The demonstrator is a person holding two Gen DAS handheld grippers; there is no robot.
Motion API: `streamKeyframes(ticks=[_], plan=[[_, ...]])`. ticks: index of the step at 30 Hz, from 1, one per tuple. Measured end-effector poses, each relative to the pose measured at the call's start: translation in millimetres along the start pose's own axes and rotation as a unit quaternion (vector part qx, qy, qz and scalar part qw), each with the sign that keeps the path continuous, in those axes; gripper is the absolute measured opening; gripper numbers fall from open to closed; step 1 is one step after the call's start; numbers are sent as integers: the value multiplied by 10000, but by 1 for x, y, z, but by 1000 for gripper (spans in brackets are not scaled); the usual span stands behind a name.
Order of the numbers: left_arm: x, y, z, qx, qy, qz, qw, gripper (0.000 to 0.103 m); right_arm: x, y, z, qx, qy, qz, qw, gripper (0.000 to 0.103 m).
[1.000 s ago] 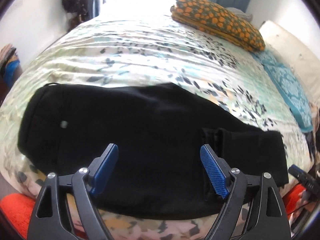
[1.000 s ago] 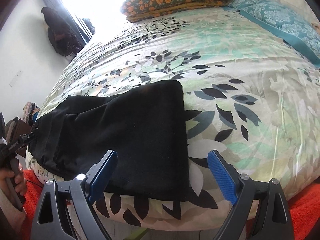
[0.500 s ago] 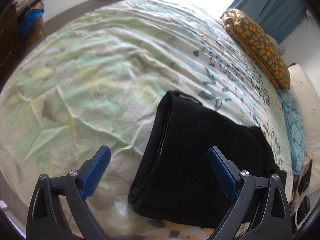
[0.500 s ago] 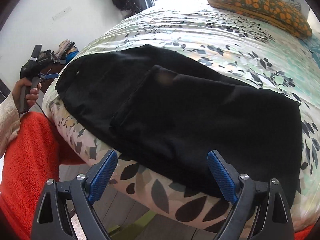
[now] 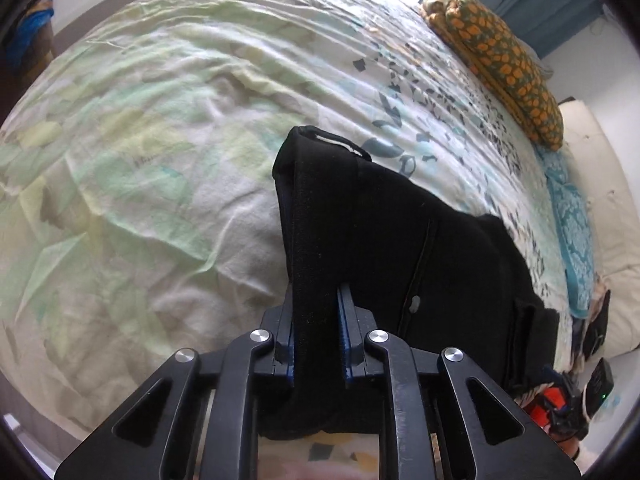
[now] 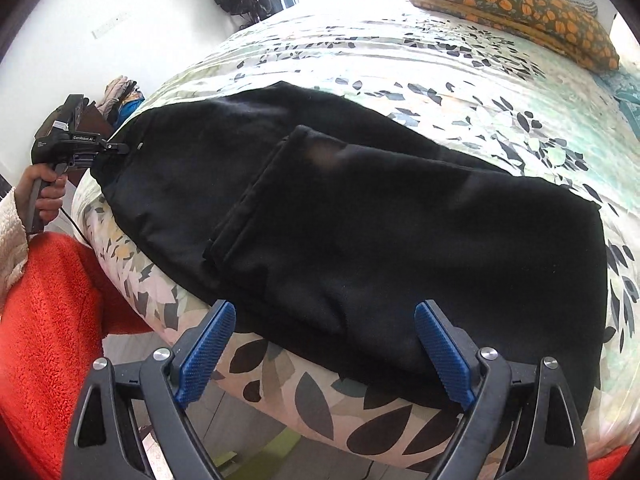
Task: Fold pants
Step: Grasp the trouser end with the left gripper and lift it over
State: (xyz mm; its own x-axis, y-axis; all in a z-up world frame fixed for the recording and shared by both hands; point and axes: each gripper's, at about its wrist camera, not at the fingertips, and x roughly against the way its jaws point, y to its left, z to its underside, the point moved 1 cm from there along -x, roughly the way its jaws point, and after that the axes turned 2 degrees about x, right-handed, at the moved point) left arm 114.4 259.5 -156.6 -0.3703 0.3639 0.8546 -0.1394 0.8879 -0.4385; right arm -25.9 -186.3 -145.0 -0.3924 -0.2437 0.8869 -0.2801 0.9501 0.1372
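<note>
The black pants (image 6: 360, 220) lie partly folded on the leaf-patterned bed, near its front edge, with the leg ends folded over on top. In the left wrist view my left gripper (image 5: 316, 320) is shut on the waistband end of the pants (image 5: 400, 248). It also shows in the right wrist view (image 6: 100, 148), clamped on the pants' left end. My right gripper (image 6: 320, 344) is open and empty, just above the bed's front edge, in front of the folded leg part.
An orange-spotted pillow (image 6: 512, 0) lies at the far side of the bed, with a teal patterned cloth (image 5: 572, 232) beside it. The floral bedspread (image 5: 160, 160) stretches left of the pants. My orange fleece sleeve (image 6: 48, 320) is at lower left.
My left gripper has closed on the waistband end of the pants; it was open half a second ago. My right gripper has stayed open and moved slightly closer to the pants.
</note>
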Motion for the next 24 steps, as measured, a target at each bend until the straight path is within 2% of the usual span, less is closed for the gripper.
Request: streamKeyframes(ticks=[4,8,11,17,20,24], plan=[[46,-29,3,201,-450,733,9961,12,16,-19,-7,-322,-361,59,9988,91],[77,-90,12,-90,-643,1084,9920,12,24,-49,-6,-857,-520,66,9949,91],[83,-140,25,-268,-660,1388,9878,11,29,-68,-3,-1171,-620,55,9912,91],[66,-232,52,-514,-418,1922,9791,6,60,-103,3,-1604,-1136,14,9805,91],[39,-275,63,-610,-68,2167,9743,2,76,-122,11,-1871,-1353,-1,9730,91],[-6,-320,84,-925,224,1877,9776,2,91,-154,26,-2374,-1552,-57,9589,91]])
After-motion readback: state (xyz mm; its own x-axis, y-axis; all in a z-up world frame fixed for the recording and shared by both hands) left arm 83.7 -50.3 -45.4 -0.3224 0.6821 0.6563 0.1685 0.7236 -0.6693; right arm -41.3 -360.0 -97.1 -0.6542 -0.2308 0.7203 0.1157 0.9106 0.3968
